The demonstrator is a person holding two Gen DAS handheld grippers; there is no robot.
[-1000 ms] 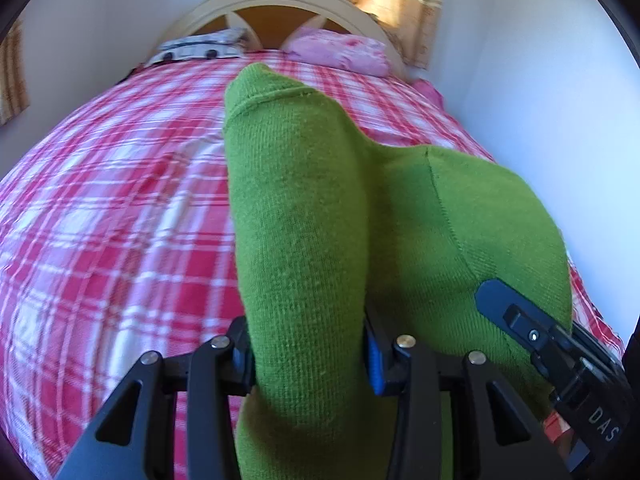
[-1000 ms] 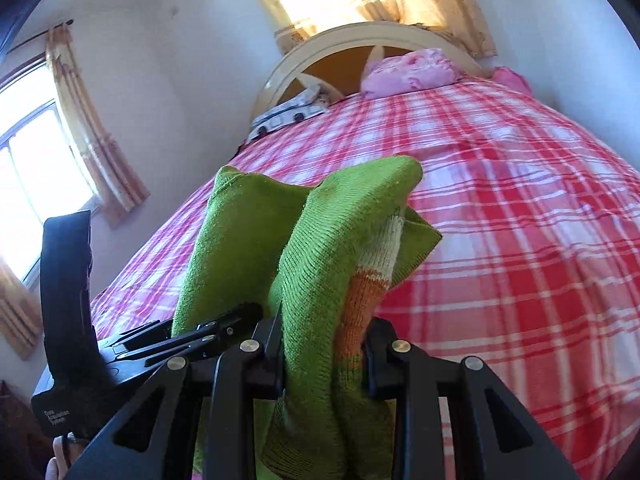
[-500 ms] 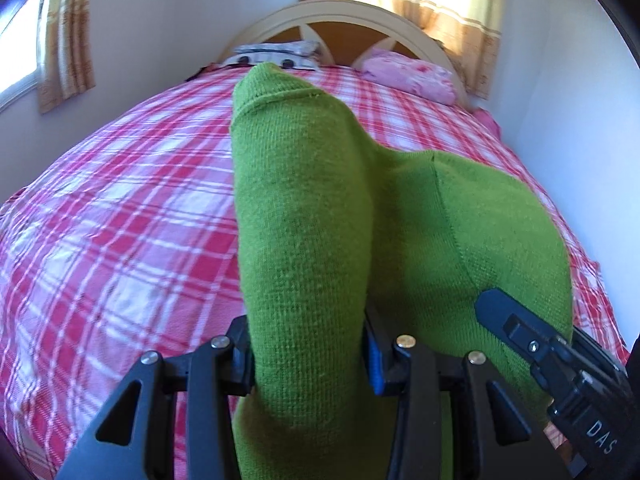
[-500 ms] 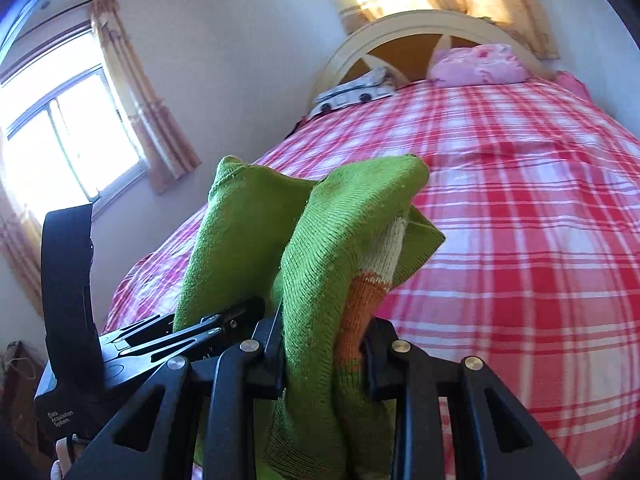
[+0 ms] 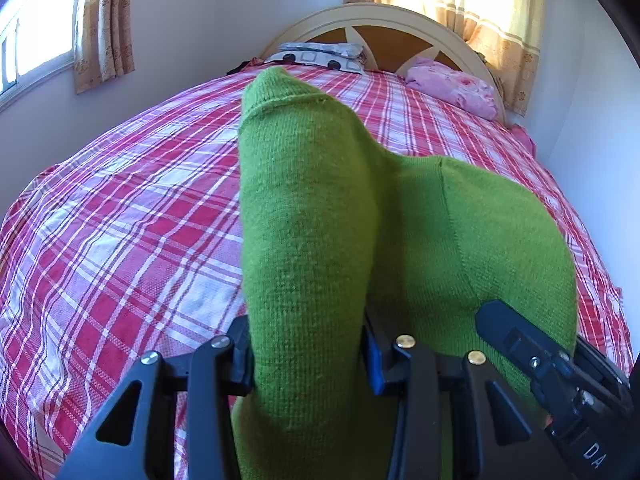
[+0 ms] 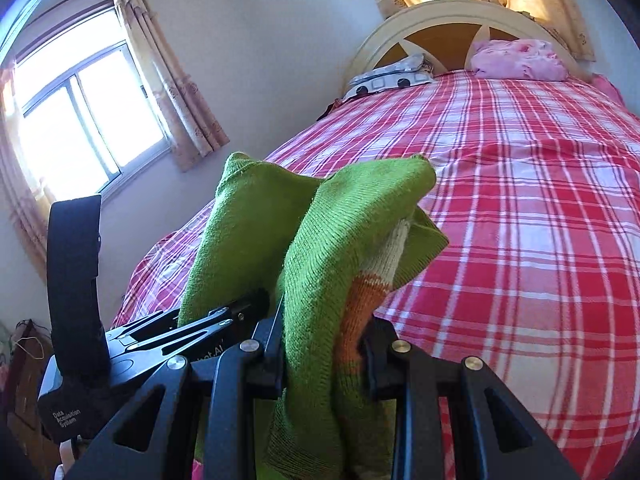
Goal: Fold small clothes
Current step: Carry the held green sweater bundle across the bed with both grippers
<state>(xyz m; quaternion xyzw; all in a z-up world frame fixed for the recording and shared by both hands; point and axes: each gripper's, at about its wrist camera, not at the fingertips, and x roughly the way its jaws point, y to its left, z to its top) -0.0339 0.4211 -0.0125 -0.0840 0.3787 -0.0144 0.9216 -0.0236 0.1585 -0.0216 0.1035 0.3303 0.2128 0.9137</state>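
Observation:
A green knitted garment with an orange and white band hangs between my two grippers above the bed. My left gripper is shut on one bunched end of it. My right gripper is shut on the other end, where the orange band shows. The two grippers are close together: the right one shows at the lower right of the left wrist view, and the left one at the lower left of the right wrist view. The cloth hides the fingertips of both.
A bed with a red and white plaid sheet lies below and ahead. A patterned pillow and a pink bundle lie at the cream headboard. White walls stand close on the right, and curtained windows on the left.
Both grippers have swung left with the garment still held; the window and left wall have come into view. The grip on the cloth is unchanged.

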